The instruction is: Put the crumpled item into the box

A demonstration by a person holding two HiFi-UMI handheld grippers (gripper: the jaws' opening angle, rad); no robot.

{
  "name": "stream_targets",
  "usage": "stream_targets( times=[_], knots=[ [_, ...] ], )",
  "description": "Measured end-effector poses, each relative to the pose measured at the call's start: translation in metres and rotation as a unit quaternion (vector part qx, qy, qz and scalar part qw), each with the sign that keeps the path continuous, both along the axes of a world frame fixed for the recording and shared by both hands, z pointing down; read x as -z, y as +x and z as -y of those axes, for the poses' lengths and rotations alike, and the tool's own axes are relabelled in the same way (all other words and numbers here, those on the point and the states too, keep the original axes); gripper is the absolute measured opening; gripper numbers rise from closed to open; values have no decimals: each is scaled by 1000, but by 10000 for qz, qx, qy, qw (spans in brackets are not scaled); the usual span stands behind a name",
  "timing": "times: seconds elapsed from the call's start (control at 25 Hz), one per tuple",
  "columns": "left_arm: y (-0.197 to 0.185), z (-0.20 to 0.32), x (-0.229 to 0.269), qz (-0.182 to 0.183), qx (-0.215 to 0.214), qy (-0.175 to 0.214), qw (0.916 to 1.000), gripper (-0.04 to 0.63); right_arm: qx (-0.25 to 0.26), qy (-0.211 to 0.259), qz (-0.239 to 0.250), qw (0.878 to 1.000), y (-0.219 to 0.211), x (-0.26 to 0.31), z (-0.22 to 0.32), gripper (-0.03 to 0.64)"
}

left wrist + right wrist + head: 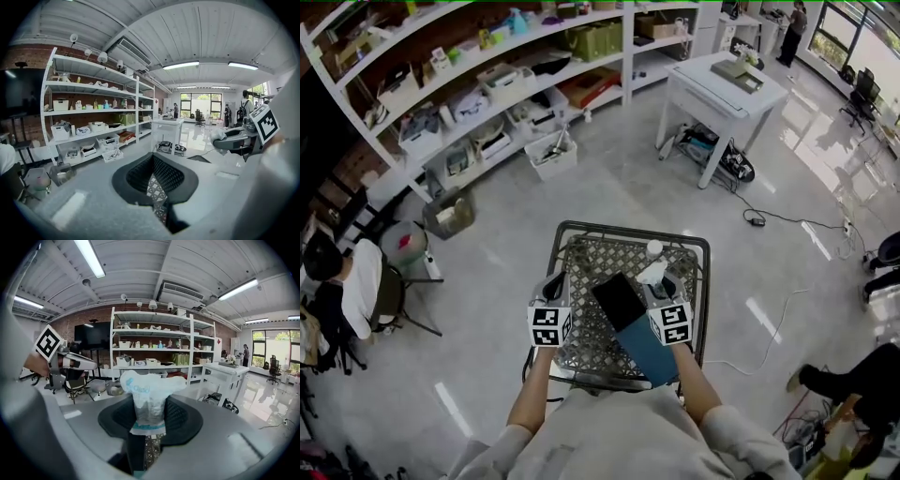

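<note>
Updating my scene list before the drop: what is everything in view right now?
mesh table: one, dark metal, below both grippers
box: one, teal with a black inside, lying on the mesh table between the grippers
crumpled item: one, white with blue print, in the right gripper's jaws
shelving: one long run, white, along the wall
desk: one, white, far across the floor
seated person: one, white top, left edge
left gripper: one, jaws apart, empty
right gripper: one, shut on the crumpled item
</note>
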State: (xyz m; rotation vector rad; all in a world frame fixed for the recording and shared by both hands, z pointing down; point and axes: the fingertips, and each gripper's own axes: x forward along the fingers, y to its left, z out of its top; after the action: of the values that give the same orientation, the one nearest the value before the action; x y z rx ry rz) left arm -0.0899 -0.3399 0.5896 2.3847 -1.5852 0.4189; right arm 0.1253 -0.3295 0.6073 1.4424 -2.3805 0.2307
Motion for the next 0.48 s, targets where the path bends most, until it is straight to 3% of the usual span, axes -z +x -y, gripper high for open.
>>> stream_targets(
  times=[0.48],
  knots=[
    [-5, -6, -53, -49, -217, -515, 9984, 5, -118, -592, -141, 9981, -10, -52, -18, 130]
  ],
)
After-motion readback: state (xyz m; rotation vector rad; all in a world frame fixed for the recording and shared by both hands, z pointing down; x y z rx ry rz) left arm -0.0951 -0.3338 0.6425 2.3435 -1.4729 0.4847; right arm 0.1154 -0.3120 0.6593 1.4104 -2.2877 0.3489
